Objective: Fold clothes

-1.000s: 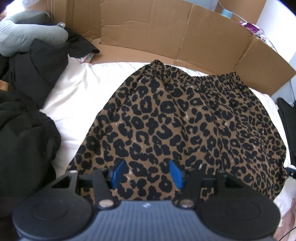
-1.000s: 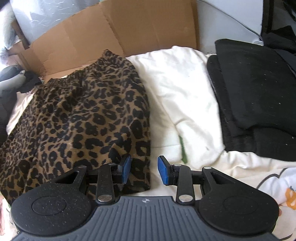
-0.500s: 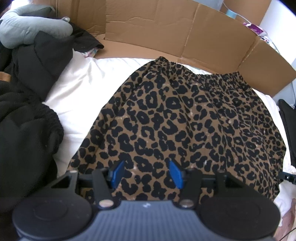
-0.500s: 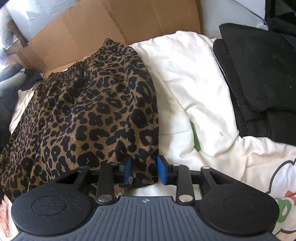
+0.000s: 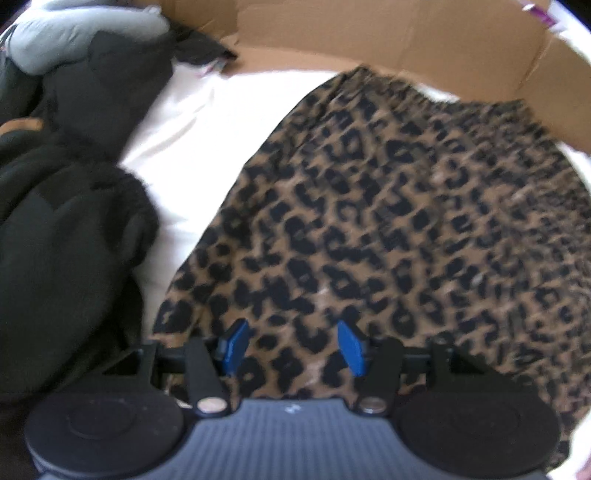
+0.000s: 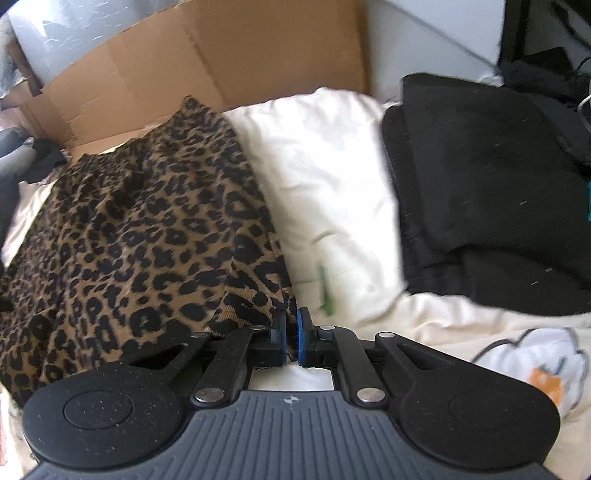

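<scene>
A leopard-print skirt (image 5: 388,229) lies spread flat on a white sheet, its elastic waistband at the far side by the cardboard. My left gripper (image 5: 291,345) is open just above the skirt's near hem, close to its left corner, with fabric showing between the blue pads. In the right wrist view the same skirt (image 6: 140,236) fills the left half. My right gripper (image 6: 291,334) is shut on the skirt's near right hem corner, and the cloth bunches up at the pads.
Cardboard walls (image 5: 369,33) stand behind the skirt. A heap of black clothes (image 5: 62,221) and a grey garment (image 5: 74,33) lie on the left. Folded black garments (image 6: 491,192) are stacked on the right of the white sheet (image 6: 332,177).
My right gripper slid onto the skirt's near right corner and shut on it. My left gripper, still open, moved forward and lower over the near hem.
</scene>
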### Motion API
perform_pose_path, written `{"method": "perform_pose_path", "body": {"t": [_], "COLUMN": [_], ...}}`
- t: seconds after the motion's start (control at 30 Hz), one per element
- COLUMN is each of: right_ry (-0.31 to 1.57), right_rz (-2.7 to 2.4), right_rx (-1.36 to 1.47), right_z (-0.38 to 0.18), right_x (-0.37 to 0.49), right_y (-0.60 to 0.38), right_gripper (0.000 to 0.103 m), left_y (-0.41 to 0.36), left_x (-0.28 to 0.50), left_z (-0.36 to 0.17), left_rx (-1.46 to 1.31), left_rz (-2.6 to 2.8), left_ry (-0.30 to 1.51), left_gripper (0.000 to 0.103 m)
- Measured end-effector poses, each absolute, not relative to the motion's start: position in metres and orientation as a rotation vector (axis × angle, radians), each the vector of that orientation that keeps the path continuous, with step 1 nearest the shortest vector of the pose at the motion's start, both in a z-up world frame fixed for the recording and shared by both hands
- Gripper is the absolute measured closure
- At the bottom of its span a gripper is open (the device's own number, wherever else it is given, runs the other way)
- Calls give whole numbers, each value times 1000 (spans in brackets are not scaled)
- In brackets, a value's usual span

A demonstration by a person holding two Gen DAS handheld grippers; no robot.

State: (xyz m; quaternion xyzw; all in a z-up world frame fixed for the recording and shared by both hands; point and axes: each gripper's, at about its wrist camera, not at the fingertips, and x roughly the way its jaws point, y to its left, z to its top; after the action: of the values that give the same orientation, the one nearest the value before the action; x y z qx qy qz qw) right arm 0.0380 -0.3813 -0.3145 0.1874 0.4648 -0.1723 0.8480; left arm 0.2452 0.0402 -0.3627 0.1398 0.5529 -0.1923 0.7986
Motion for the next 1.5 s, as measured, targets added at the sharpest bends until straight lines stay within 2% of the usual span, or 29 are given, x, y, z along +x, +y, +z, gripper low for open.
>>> {"method": "perform_pose_path", "body": {"t": [0.4,0.77,0.83,0.9,0.93,1.23,1.37,1.43,1.5], "right_ry": [1000,863,832,807,802,839,847,852,858], "right_rz": [-444,-513,-512,-509,-504,-489,-472,-461,-450], "right_rx": [375,549,598,637,648,747,734,727,719], "right_z": [-324,-322,-324,-327,-329,-370,-370,-369,-368], "right_x": [40,-4,-10,-13,-12,11,13,15,16], "right_y": [-396,-410,-412,-412,-412,-414,-409,-406,-403], "right_gripper": [100,95,88,59,57,57,58,64,79], "left_y": [51,56,57,59,60,64,63,63,63], "left_x": [248,246,246,245,245,244,243,243,243], "left_z": [-372,-371,-371,-370,-370,-371,-371,-371,-370], "left_rx": [307,307,303,293,288,299,307,308,307], "left_rz": [-392,-390,-393,-394,-394,-400,-402,-401,-401], "left_ry": [1198,1190,1189,1188,1187,1182,1178,1178,1179], "left_gripper": [44,44,45,45,45,44,43,42,42]}}
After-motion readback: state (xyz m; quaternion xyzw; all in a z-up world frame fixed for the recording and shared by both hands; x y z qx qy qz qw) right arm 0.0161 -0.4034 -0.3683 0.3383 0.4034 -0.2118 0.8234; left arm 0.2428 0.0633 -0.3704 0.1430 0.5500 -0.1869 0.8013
